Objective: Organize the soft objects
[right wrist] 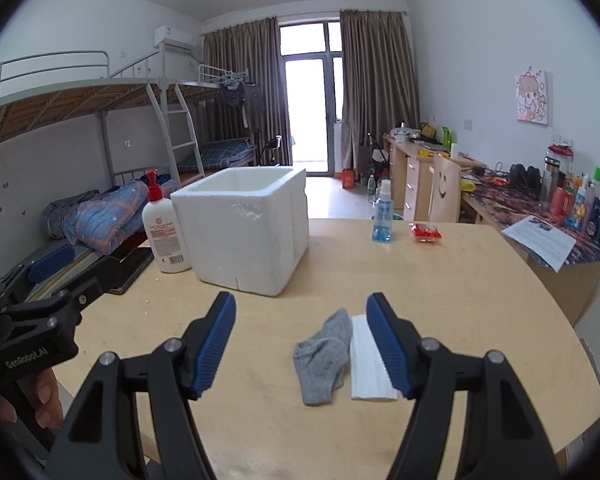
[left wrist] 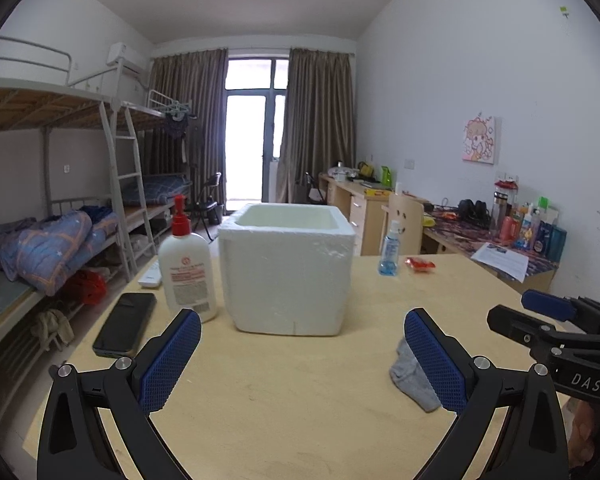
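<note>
1. Grey sock (right wrist: 324, 360) lies crumpled on the table (right wrist: 440, 300), near edge, touching a white folded cloth (right wrist: 370, 364) on its right. Foam box (right wrist: 240, 232) stands well behind, top open; likely the target bin.
2. Risk: the right gripper's (right wrist: 302, 346) right finger sits over the cloth, so closing here could pinch both items, or snag only a sock fold and drop it.
3. Risk: lotion bottle (right wrist: 164, 228) and phone (left wrist: 126, 324) flank the box; a wide swing could knock them.
4. Right gripper: spread wide, empty, angled down, sock between the fingers.
5. Left gripper (left wrist: 302, 354): spread wide, empty, facing the box, sock beside its right finger.
</note>
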`<action>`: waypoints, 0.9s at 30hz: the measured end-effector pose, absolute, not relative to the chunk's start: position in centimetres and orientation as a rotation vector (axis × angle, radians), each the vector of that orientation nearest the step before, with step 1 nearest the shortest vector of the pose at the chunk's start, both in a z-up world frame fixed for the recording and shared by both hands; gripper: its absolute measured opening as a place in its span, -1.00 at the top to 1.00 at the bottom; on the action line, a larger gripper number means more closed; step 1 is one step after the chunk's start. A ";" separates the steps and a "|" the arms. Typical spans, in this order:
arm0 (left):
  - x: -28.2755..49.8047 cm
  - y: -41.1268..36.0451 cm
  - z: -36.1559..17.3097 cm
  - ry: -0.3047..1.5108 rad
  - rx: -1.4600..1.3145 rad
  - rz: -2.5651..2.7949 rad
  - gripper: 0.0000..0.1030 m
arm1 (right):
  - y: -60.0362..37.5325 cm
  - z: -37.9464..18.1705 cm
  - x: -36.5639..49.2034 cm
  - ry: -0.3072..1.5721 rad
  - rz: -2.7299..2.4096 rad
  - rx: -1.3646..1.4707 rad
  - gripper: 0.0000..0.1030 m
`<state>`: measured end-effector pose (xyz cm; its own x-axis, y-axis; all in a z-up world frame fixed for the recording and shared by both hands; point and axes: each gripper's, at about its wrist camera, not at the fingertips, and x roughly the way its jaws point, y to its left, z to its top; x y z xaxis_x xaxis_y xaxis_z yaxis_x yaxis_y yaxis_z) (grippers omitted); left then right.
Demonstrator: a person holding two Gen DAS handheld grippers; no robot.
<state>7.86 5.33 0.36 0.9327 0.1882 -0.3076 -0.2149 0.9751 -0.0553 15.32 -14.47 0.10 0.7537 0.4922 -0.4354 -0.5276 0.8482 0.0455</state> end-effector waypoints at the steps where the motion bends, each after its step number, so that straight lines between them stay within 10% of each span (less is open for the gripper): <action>1: 7.9 5.1 0.3 0.308 -0.085 0.201 -0.98 | -14.7 0.1 15.2 0.449 0.556 -0.081 -0.40; 27: 10.6 0.6 -2.0 0.364 -0.090 0.037 -0.98 | -19.1 -1.8 16.0 0.493 0.442 -0.047 -0.40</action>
